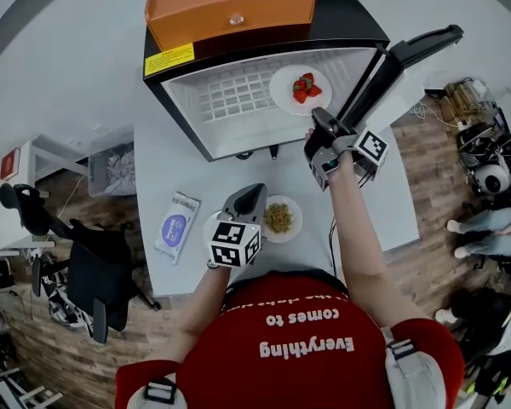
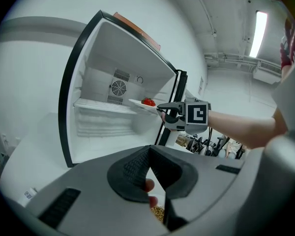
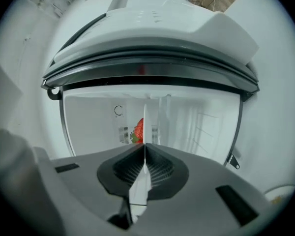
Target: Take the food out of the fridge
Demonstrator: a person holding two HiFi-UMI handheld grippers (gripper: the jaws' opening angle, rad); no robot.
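Task judged approx. half done. A grain plate (image 1: 296, 221) is found on the table (image 1: 196, 173), outside the fridge (image 1: 180, 100) and near a packet (image 1: 176, 226), so that part is taken as finished.

The strawberry plate (image 1: 283, 88) is not out yet. It is seen inside the fridge, at the front right of the shelf, w/ the door (image 1: 392, 66) swung wide. No other food is made out on the shelf. What's left, prob.: this plate to be drawn out past the door and set down on the table.

The near rim of the strawberry plate is clamped by the right gripper (image 1: 318, 124). In the right gripper view the rim is seen edge-on, pinched btw. the pads. The right arm is stretched fwd to the fridge mouth w/ the forearm almost straight. The gripper is held level and rolled onto its side, so one jaw is placed over the rim and one under.

The left arm is bent and kept close to the torso. The left gripper (image 1: 250, 194) is tilted slightly down over the grain plate. Its jaws are drawn together at the tips; no rim is seen nipped btw. them, and only grain is glimpsed through the gap below.
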